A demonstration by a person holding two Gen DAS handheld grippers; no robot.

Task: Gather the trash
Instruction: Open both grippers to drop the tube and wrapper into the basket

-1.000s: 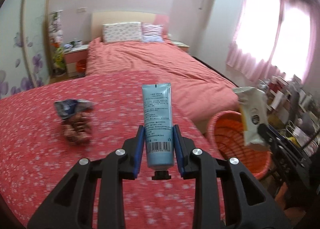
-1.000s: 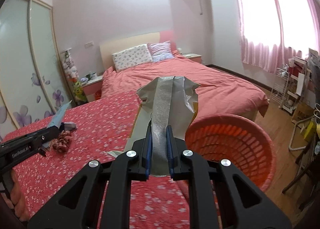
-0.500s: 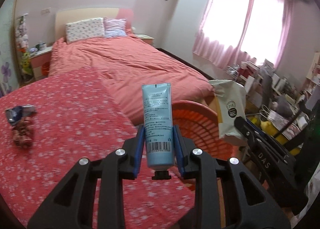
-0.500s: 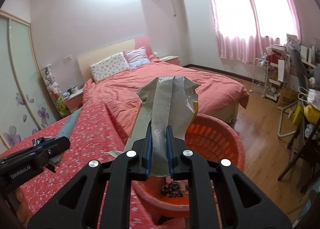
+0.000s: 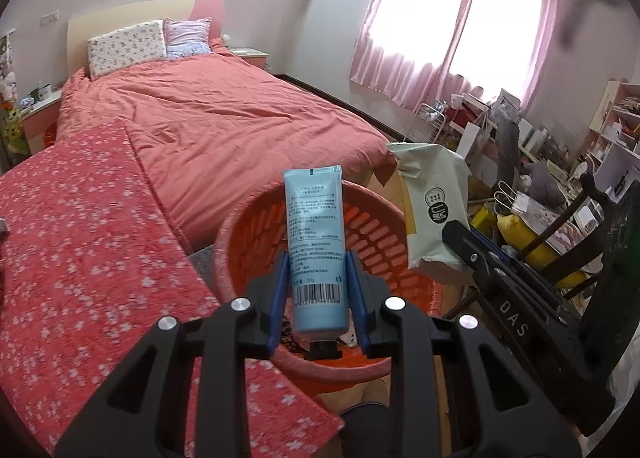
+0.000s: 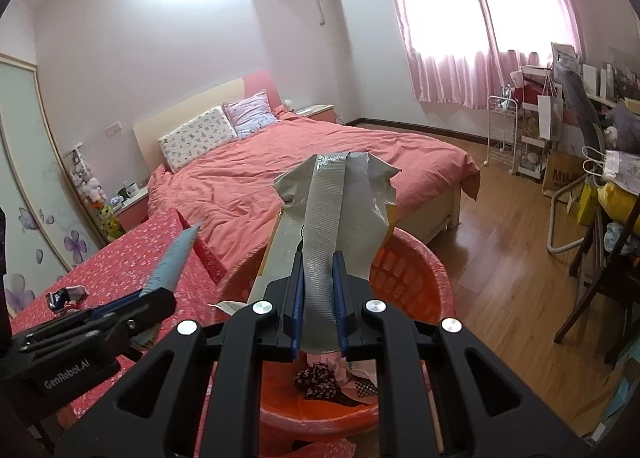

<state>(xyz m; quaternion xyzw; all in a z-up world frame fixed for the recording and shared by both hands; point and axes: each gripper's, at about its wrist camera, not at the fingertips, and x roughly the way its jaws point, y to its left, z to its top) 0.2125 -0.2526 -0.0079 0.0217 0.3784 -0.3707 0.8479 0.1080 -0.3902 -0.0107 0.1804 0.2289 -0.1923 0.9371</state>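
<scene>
The left tool (image 5: 318,300) grips a blue tube (image 5: 316,242) over the orange basket (image 5: 248,234); the right tool (image 6: 318,298) clamps a crumpled wrapper (image 6: 340,214) above that basket beside the bed (image 5: 224,118)

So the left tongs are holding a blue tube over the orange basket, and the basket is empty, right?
Not empty. The right wrist view shows crumpled wrappers already lying in the orange basket. The rest holds: the left tongs grip the blue tube over it.

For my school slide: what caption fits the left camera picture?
Left gripper holds a blue tube above the orange basket, beside a pale snack bag.
</scene>
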